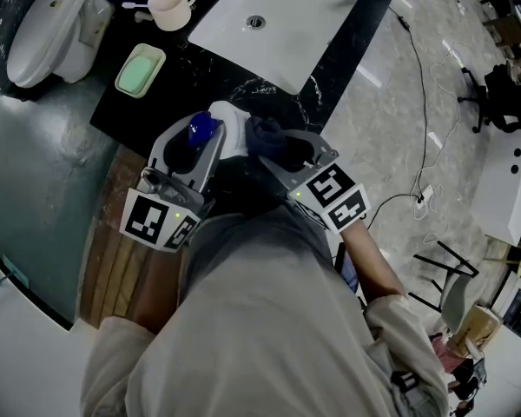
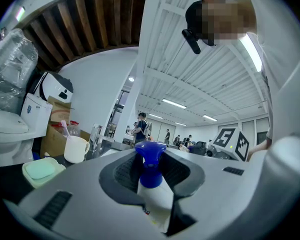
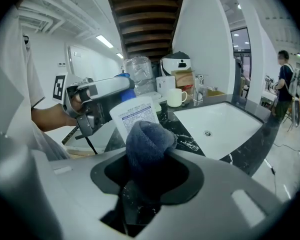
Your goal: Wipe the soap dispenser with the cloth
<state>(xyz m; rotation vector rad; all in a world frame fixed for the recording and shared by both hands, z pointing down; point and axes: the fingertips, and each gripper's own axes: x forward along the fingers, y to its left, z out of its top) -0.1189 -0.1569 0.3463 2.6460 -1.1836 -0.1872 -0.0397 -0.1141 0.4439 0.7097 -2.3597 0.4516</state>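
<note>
Currently my left gripper [image 2: 151,181] fingers [image 2: 124,174] clamp the white, blue-capped soap dispenser [image 2: 154,201] steady for the dark-blue cloth [image 3: 147,141] clamped in my right gripper [image 3: 147,184].

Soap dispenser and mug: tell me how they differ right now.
The soap dispenser is gripped in the left tool; the mug stands free on the black counter. The soap dispenser has a blue pump top and a printed label; the mug is plain, with a side handle. The cloth in the right tool is up at the soap dispenser, far from the mug. Both are whitish.
</note>
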